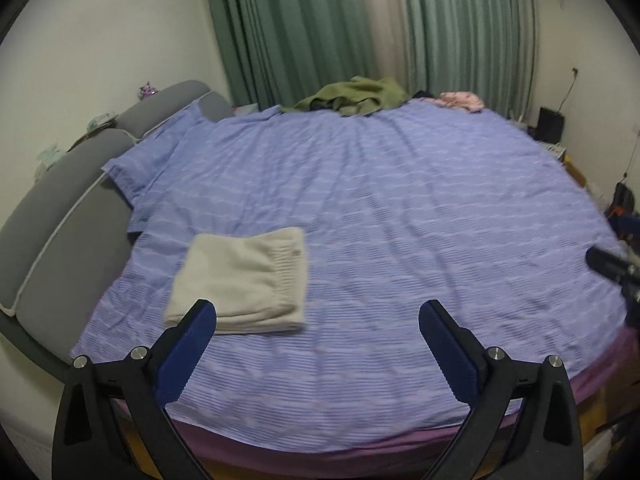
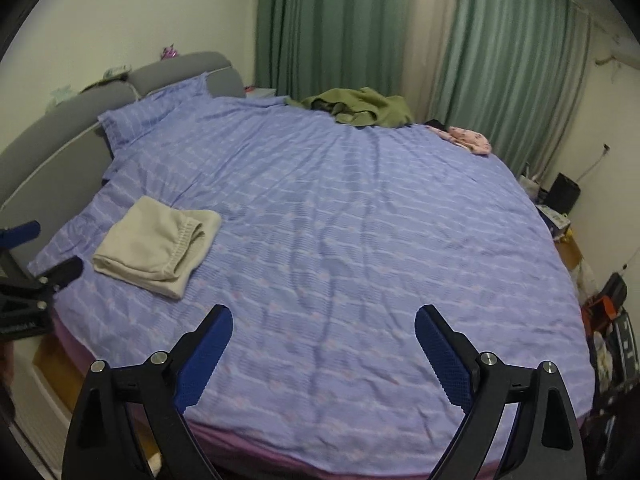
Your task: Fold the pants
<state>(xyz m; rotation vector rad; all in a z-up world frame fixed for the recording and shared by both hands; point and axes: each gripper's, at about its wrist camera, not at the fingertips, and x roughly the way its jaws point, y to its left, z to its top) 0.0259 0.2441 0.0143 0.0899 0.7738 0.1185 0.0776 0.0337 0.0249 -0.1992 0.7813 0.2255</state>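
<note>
Cream pants (image 1: pixel 244 280) lie folded in a flat rectangle on the blue striped bedspread (image 1: pixel 380 208), near the headboard side; they also show in the right wrist view (image 2: pixel 156 240). My left gripper (image 1: pixel 318 312) is open and empty, held above the bed's near edge, its left finger just in front of the pants. My right gripper (image 2: pixel 324 316) is open and empty over the near middle of the bed, right of the pants. The left gripper shows at the left edge of the right wrist view (image 2: pixel 40 248). The right gripper's tip shows at the right edge of the left wrist view (image 1: pixel 612 266).
An olive garment (image 1: pixel 356 96) and a pink garment (image 1: pixel 460 101) lie at the far edge of the bed. A grey padded headboard (image 1: pixel 60 216) runs along the left. Green curtains (image 1: pixel 320 28) hang behind. Clutter and a black box (image 1: pixel 551 123) stand on the floor at right.
</note>
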